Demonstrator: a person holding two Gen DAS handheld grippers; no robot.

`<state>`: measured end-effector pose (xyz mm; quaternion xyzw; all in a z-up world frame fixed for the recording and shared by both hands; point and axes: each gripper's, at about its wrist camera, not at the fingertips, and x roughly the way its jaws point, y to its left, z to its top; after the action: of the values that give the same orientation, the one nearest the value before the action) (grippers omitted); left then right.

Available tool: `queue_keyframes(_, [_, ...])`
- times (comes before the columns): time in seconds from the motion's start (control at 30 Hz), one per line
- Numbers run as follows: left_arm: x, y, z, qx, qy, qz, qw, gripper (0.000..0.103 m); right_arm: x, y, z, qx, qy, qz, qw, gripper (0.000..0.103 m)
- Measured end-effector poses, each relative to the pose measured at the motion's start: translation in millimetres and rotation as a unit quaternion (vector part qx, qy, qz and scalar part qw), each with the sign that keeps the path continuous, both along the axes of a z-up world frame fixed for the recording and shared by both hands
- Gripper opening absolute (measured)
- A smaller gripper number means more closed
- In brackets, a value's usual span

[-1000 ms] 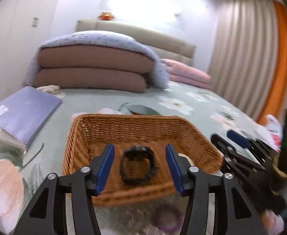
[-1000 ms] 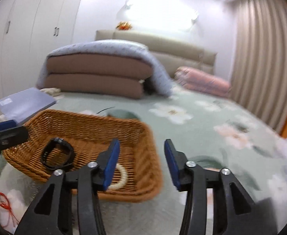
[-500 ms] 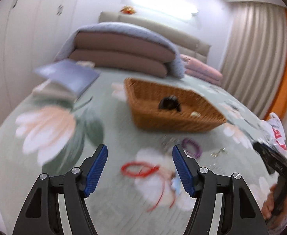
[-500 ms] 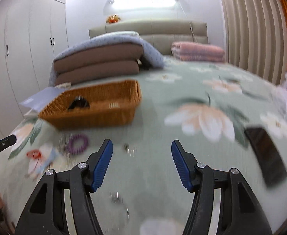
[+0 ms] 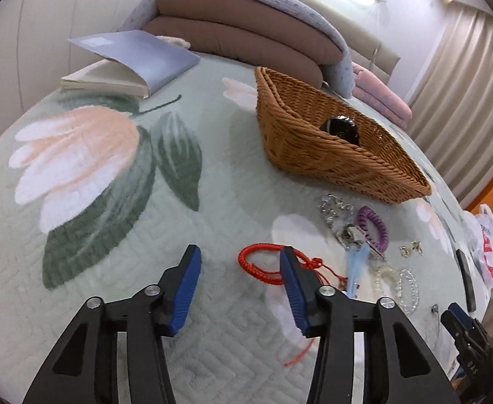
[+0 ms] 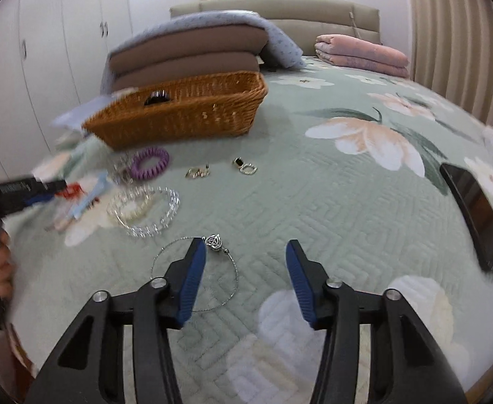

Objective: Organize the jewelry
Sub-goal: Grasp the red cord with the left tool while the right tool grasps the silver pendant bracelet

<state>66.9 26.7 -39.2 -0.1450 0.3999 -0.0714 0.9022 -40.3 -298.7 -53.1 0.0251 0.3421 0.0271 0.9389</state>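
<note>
Loose jewelry lies scattered on the green floral bedspread point(image 6: 314, 202) in front of your wicker basket point(image 5: 317, 155), which already holds a black watch point(image 5: 342, 128). From the left wrist, the red cord bracelet point(image 5: 260, 262) lies just ahead of your left gripper point(image 5: 239, 286), its loop partly hidden behind the right-hand finger; the jaws are closing with nothing pressed between the blue pads. At two o'clock from that bracelet sit a silver chain point(image 5: 334, 207), a purple coil bracelet point(image 5: 374, 227) and a clear bead bracelet point(image 5: 408, 289).

From the right wrist, a thin silver necklace with a heart pendant point(image 6: 214, 242) lies under the left-hand finger of your right gripper point(image 6: 244, 276), whose jaws are also closing around bare bedspread, gripping nothing. At eleven o'clock from the pendant lies the clear bead bracelet point(image 6: 145, 212); at twelve, two small gold-toned pieces point(image 6: 197, 172) and a dark-stoned ring point(image 6: 244, 166). A black phone point(image 6: 475, 215) lies at three o'clock. Folded bedding point(image 6: 186, 57) is stacked behind the basket.
</note>
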Motion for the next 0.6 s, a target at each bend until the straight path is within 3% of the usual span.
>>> queue_keyframes(0.17, [-2.9, 0.0, -1.1, -0.002, -0.005, -0.001, 1.0000, 0.048, 8.1, 10.6, -4.2, -0.022, 0.013, 0.015, 1.000, 0.054])
queue_keyframes(0.4, [-5.2, -26.3, 0.7, 0.085, -0.008, -0.009, 0.9963, 0.047, 22.4, 21.6, -1.7, -0.045, 0.025, 0.027, 0.998, 0.053])
queue_keyframes(0.47, [-7.9, -28.6, 1.2, 0.085, -0.009, -0.024, 0.9960, 0.047, 21.8, 20.8, -1.9, -0.044, 0.023, 0.032, 0.998, 0.046])
queue_keyframes(0.53, [-8.9, -30.1, 1.2, 0.091, -0.009, -0.026, 0.9954, 0.044, 20.0, 21.9, -1.9, -0.044, 0.018, 0.038, 0.998, 0.030])
queue_keyframes(0.6, [-9.0, -32.1, 1.1, 0.097, -0.008, -0.030, 0.9948, 0.032, 18.6, 23.2, -1.9, -0.046, 0.015, 0.043, 0.998, 0.023])
